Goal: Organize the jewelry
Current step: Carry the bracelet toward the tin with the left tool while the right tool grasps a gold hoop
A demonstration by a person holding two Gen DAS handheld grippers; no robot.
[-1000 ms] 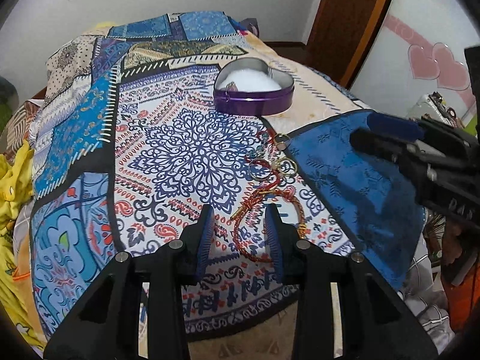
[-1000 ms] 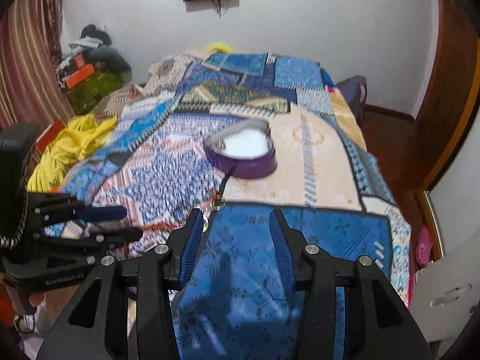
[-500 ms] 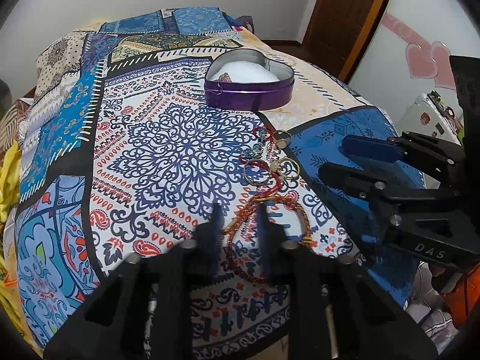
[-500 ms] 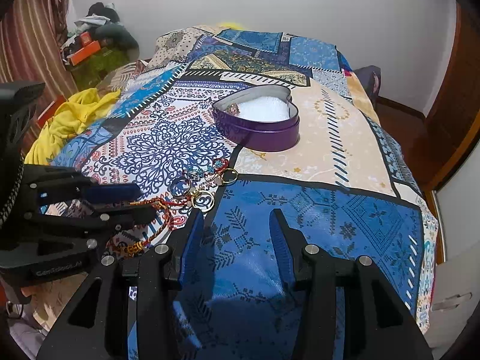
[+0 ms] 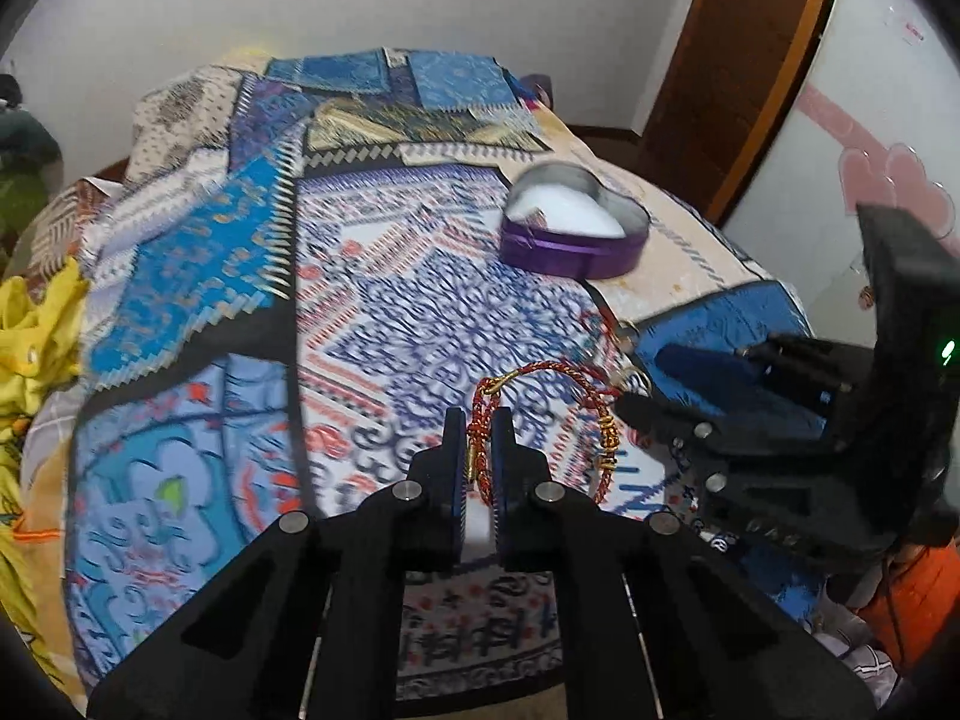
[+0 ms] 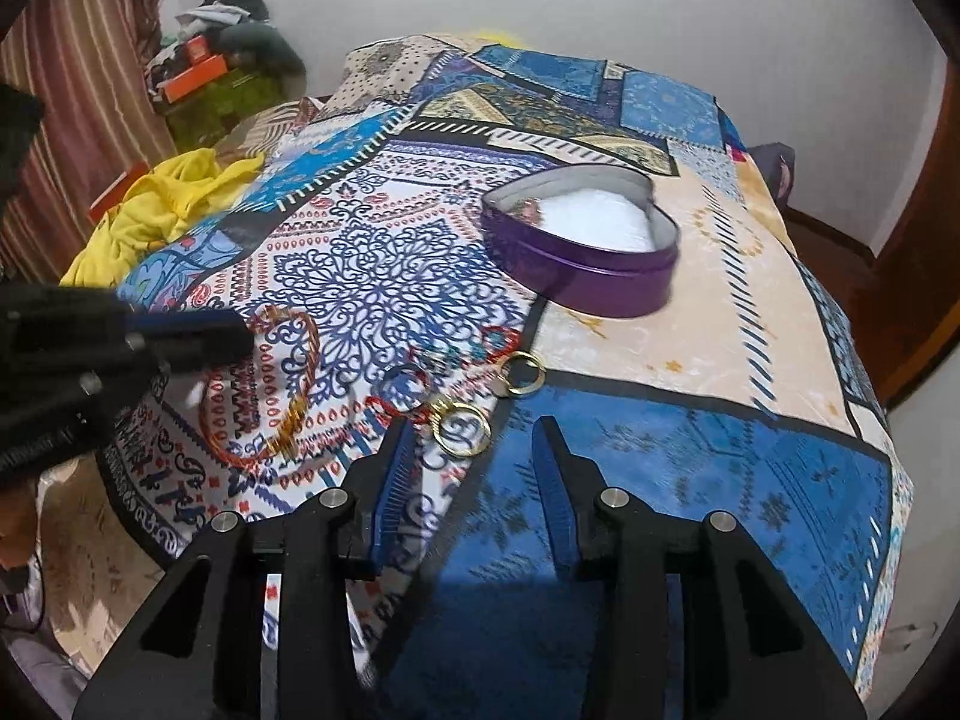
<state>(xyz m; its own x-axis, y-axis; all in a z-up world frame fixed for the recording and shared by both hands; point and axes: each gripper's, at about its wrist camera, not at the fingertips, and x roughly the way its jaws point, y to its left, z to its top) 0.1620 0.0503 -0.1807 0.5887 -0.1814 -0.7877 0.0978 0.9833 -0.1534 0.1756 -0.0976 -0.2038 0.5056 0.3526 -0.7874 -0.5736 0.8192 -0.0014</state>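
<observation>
between the left hand-held gripper [image 5: 478, 438] fingers, a pinched red bracelet [image 5: 543, 420] part-hidden; right hand-held gripper [image 6: 477, 450] wide.

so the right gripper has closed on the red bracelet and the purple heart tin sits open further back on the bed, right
Not quite: it is the left gripper that has closed on the red bracelet, as the left wrist view shows. The right gripper has its jaws open and holds nothing. The purple heart tin does sit open further back on the bed.

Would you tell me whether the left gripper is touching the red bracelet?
Touching: the left wrist view shows the left gripper closed on the red bracelet.
</observation>
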